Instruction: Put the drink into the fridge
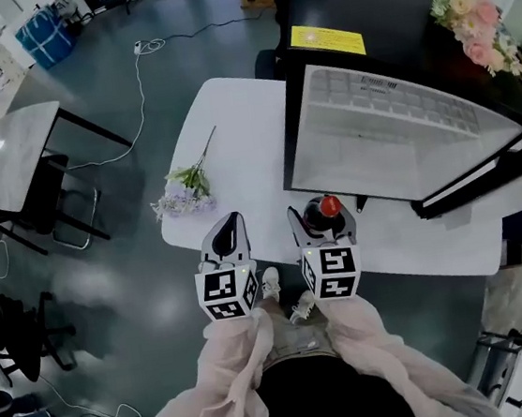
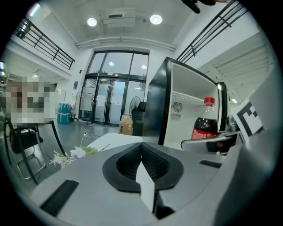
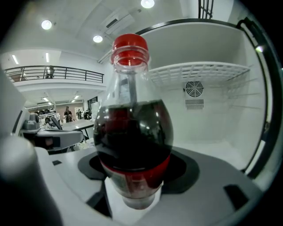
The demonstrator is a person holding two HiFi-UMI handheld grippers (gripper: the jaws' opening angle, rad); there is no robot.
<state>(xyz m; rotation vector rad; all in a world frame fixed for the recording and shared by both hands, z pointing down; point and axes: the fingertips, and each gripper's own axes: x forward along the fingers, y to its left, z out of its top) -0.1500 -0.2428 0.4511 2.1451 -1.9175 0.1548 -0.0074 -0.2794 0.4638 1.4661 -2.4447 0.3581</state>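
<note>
**Two grippers, one bottle at the fridge mouth**

Two hand-held grey grippers point forward, side by side. The right gripper [image 3: 137, 173] is clamped on a clear plastic bottle of dark cola with a red cap and red label band [image 3: 132, 128]. Its jaws stand wide, with the black pads pressing on the lower body at and below the label. The left gripper [image 2: 142, 149] has its jaws closed together with nothing between them, and it hangs just left of the right one.

The bottle stands upright in that grip, just in front of the open black fridge with the white interior [image 3: 212, 123] and not yet inside. A white wire shelf [image 3: 199, 70] spans the cavity high up, and the floor below it looks bare.

The drink fills the bottle up to the shoulder, so I judge it fairly heavy for its size. The smooth round wall could slip or swivel between the pads, and thin plastic gives if squeezed hard. The present low hold near the label seems sound, provided the bottle stays upright.

Below, the white rounded table [image 1: 231, 121] carries a sprig of pale lilac artificial flowers [image 1: 183, 192] at its left side. A pink and cream bouquet [image 1: 469, 15] rests on the fridge top, far right.
</note>
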